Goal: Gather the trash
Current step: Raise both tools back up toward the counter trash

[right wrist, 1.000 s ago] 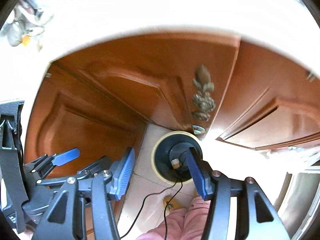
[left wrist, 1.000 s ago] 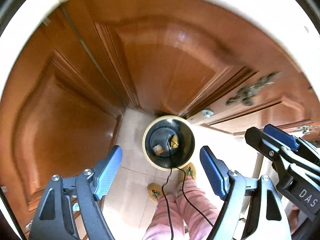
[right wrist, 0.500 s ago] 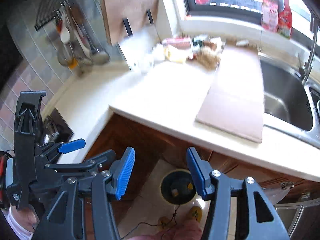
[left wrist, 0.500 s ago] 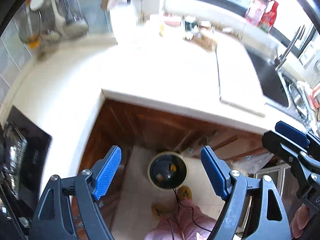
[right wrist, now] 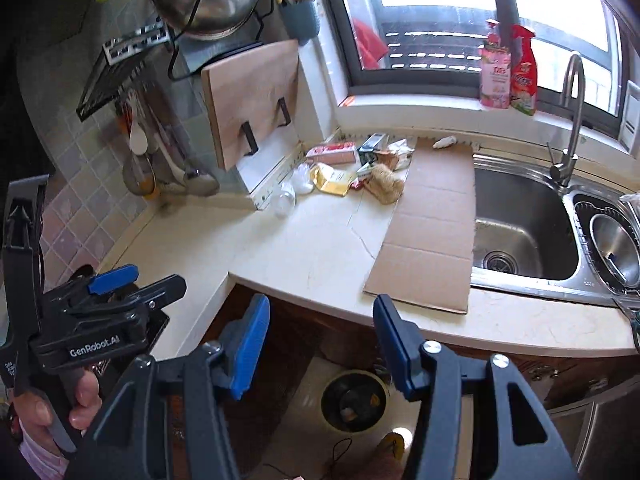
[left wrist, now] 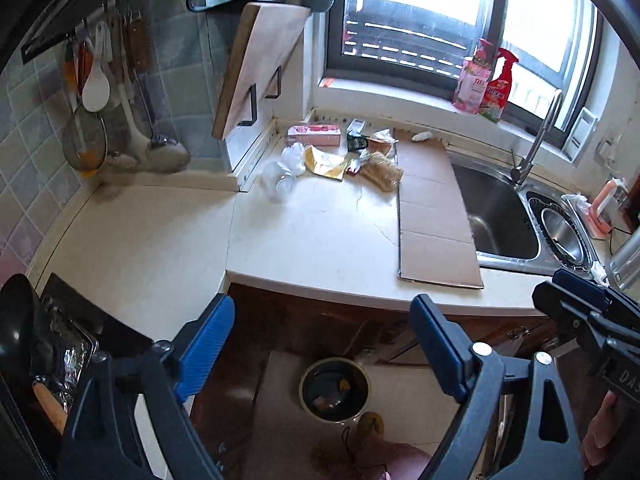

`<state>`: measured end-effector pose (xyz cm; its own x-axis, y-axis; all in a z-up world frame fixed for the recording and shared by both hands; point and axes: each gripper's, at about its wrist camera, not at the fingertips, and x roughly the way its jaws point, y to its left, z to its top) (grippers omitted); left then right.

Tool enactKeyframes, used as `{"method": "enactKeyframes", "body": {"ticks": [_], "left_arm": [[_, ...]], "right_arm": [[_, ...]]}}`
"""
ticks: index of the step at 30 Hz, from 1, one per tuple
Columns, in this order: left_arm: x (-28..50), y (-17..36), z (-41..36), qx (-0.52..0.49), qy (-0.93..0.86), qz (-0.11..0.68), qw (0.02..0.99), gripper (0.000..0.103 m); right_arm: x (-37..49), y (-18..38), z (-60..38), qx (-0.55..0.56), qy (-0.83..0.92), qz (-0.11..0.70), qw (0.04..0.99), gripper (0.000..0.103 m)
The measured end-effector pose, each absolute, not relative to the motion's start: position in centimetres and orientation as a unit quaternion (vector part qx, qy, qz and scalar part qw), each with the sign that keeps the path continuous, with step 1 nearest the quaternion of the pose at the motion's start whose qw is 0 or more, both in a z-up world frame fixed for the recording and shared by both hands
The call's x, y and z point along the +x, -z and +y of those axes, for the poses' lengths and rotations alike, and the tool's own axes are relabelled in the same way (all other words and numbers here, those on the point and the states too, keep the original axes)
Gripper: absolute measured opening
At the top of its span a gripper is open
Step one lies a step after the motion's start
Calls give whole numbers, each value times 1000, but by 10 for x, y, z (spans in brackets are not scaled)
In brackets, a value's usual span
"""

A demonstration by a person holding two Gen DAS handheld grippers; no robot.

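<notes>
Swung up from the bin on the floor a second ago to the worktop. Both empty now: left tool with blue pads wide apart, right tool likewise spread, nothing between. Bin below the worktop edge, a few scraps already inside. Remaining trash heaped at the far side of the worktop by the window: wrappers, a pink carton, a clear cup, left of the cardboard sheet. Probably one drop finished, next pick from that pile.
</notes>
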<state>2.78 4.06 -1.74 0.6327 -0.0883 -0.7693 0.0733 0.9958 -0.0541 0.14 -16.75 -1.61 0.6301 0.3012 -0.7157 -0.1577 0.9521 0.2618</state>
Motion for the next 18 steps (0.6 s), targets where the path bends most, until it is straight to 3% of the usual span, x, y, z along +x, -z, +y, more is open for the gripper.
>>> {"method": "enactKeyframes", "body": {"ticks": [18], "left_arm": [[5,-2,49,-14,33,405,914,92]], "right_arm": [[-16,-7,-170,79,-121,390,909,55]]}}
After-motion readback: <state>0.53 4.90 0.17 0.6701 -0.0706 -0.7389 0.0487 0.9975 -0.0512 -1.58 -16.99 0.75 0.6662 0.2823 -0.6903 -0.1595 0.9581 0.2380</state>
